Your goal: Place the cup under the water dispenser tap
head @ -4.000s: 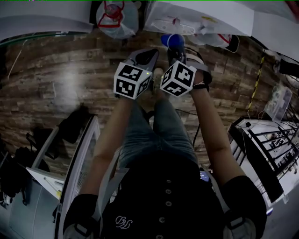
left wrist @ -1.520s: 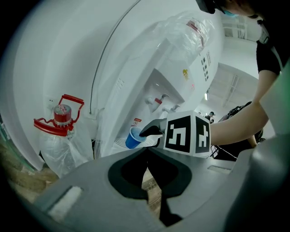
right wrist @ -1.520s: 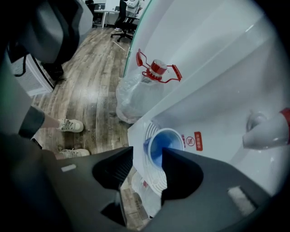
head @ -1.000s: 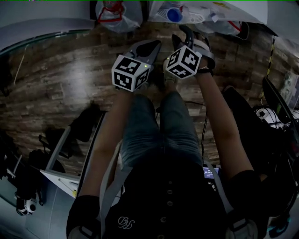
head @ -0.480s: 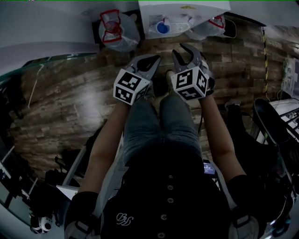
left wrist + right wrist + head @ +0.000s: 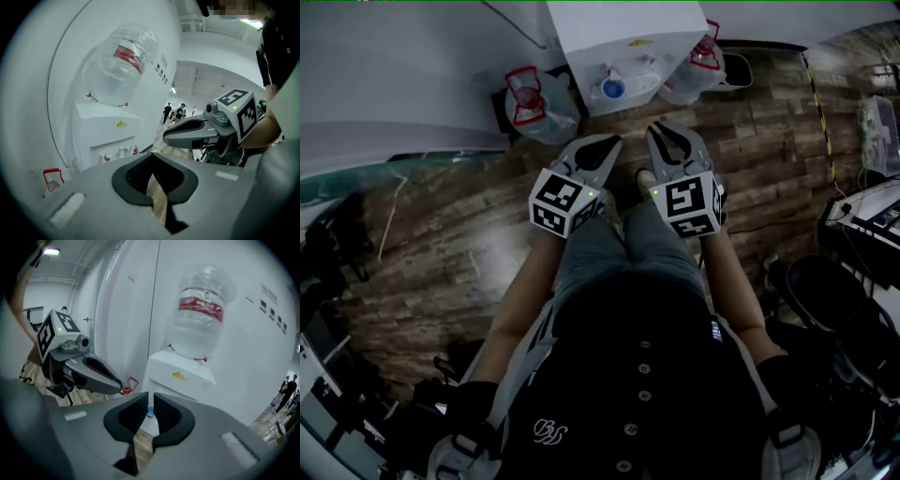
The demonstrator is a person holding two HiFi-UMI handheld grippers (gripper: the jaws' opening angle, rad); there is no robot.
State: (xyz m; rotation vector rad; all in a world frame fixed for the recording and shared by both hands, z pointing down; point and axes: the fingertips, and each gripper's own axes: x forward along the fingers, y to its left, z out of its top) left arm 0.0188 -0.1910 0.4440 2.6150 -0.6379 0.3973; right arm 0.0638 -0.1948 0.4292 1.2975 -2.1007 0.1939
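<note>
Blue cup (image 6: 612, 89) stands at the dispenser (image 6: 623, 37) front, far of both grippers, untouched. Left gripper (image 6: 615, 141) closed, empty; right gripper (image 6: 666, 131) just narrowed to a slit, nothing between.

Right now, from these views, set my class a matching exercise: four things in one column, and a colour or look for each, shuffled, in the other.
Things:
1. cup
2. water dispenser
3. bottle on the dispenser
4. floor

Looks:
a. brown wood planks
b. white
c. blue
d. clear, with a red label

Pairs: 1c, 2b, 3d, 4a
</note>
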